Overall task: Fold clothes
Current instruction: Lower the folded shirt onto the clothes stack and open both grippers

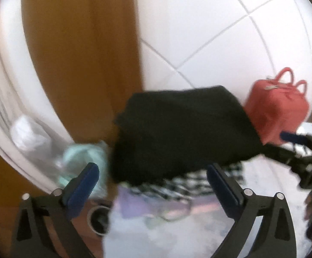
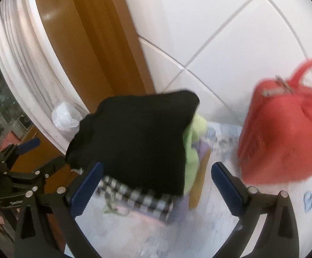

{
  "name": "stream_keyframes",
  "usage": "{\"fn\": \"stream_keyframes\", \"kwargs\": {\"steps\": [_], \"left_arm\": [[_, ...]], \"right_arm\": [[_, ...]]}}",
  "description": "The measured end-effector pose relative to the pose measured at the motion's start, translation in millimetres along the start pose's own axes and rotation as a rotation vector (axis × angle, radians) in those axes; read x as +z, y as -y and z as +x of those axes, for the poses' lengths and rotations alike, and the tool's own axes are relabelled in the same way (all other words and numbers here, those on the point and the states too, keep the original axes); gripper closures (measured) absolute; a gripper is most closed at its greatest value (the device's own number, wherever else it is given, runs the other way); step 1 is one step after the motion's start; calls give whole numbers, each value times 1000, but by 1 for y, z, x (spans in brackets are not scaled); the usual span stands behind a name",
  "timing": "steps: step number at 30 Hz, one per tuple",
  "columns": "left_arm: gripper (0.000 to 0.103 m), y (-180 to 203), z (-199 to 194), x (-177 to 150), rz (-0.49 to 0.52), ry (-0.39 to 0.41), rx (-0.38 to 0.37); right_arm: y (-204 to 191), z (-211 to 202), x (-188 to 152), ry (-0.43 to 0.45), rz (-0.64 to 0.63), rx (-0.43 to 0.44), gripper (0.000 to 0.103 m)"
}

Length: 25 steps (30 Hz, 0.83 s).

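Gaping wide, my left gripper [image 1: 152, 181] and right gripper [image 2: 157, 180] pinch nothing. Just beyond both lies the folded black garment [image 2: 138, 142] on a checked cloth [image 2: 134, 195] (blurred), red bag [image 2: 285, 129] to its right.

Black folded garment [image 2: 138, 137] showing on top of the pile; black-and-white checked cloth [image 2: 138, 197] peeking out beneath it. Lime-green fabric [image 2: 193, 150] showing at the black piece's right edge. Red handbag [image 2: 285, 133] glowing against white tiled floor [image 2: 220, 32]. Gripper pads [image 1: 83, 187] showing deep blue. Orange-brown wood panel [image 1: 80, 53] standing behind.
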<state>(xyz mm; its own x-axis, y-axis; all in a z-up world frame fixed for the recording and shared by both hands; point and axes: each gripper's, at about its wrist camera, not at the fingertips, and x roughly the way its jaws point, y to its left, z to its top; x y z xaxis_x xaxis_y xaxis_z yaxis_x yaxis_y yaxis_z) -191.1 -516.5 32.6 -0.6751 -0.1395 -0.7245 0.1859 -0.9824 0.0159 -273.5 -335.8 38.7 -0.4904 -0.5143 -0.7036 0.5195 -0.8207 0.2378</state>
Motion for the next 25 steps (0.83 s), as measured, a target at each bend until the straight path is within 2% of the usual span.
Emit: {"fn": "stream_keyframes", "kwargs": {"steps": [4,8,13,25], "left_arm": [[1,8,3,-10,-26,-21,-26],[1,25,3,-12,13,-24,6],[1,35,3,-15,53,-25,42],[1,32,13,-17,60,-42,32]], "right_arm": [[8,-5,-29,-24,16,-49,0],[13,-8,-48,-41,39,-47,0],[9,-10,-48,-47,18,-51,0],[6,-3,-52,-81,7,-48,0]]}}
